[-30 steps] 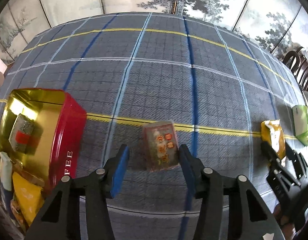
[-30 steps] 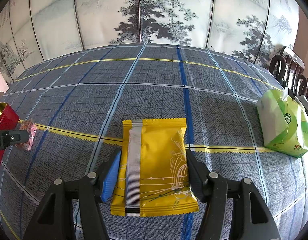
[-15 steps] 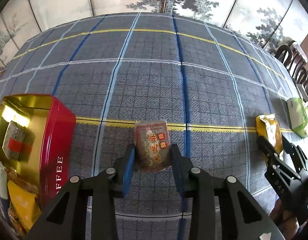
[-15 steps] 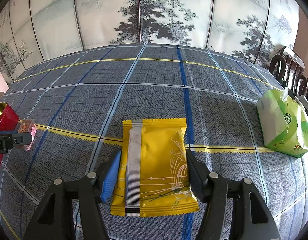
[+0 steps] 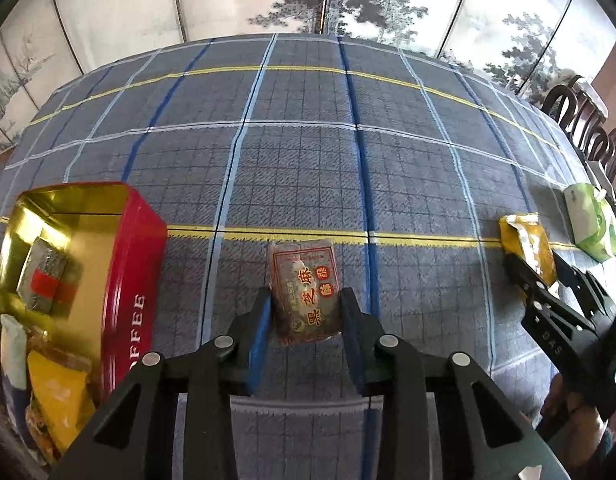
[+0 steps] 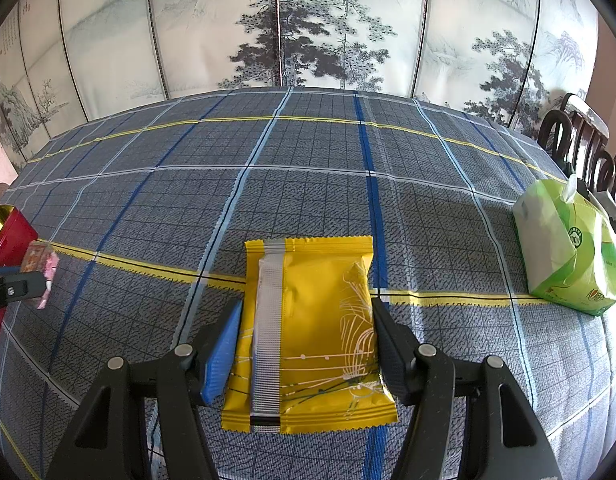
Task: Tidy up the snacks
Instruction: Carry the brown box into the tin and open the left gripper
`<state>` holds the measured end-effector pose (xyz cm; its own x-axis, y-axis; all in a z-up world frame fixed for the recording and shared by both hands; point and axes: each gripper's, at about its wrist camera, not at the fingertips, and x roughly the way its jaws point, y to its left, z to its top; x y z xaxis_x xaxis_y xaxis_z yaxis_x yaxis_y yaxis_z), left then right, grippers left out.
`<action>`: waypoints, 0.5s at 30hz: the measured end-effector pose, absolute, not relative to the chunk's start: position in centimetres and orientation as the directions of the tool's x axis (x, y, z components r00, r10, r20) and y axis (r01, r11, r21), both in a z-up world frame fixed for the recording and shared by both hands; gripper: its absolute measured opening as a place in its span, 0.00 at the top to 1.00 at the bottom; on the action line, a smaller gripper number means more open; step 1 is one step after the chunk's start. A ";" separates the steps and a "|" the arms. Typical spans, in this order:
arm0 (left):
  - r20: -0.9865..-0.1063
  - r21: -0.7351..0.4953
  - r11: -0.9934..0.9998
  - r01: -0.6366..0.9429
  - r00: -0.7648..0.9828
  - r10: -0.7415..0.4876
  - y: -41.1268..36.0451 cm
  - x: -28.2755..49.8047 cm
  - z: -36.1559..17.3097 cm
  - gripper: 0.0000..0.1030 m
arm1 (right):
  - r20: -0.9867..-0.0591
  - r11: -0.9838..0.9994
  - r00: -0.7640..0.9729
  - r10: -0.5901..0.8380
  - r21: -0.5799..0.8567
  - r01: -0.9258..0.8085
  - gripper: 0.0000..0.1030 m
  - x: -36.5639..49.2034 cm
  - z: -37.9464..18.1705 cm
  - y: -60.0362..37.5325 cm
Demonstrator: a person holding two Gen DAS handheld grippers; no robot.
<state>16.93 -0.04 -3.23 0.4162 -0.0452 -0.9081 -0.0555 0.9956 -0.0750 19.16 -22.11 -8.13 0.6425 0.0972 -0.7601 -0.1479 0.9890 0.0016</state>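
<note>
Broadly, my desk with its grey plaid cloth [image 5: 299, 168] of blue, white and yellow lines fills both views, a painted folding screen [image 6: 308, 32] behind it. At the near left stands the open red coffee tin with a gold inside [image 5: 125, 280], snacks already lying in it. At the far right lies a green tissue pack [image 6: 564, 256]. My right claw [image 6: 305, 354] has its fingers against both sides of the yellow foil snack packet [image 6: 312, 336], which lies flat on the cloth; whether it presses I cannot tell. My left claw [image 5: 305, 330] is clenched on the small clear-wrapped sesame cake with red lettering [image 5: 305, 288], just right of the tin.
</note>
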 end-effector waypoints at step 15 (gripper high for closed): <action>-0.873 -0.080 0.996 -0.025 0.485 -0.058 1.1 13.0 2.4 0.72 | -0.760 0.989 0.642 0.097 0.002 -0.148 0.38 19.2 -8.1 -22.1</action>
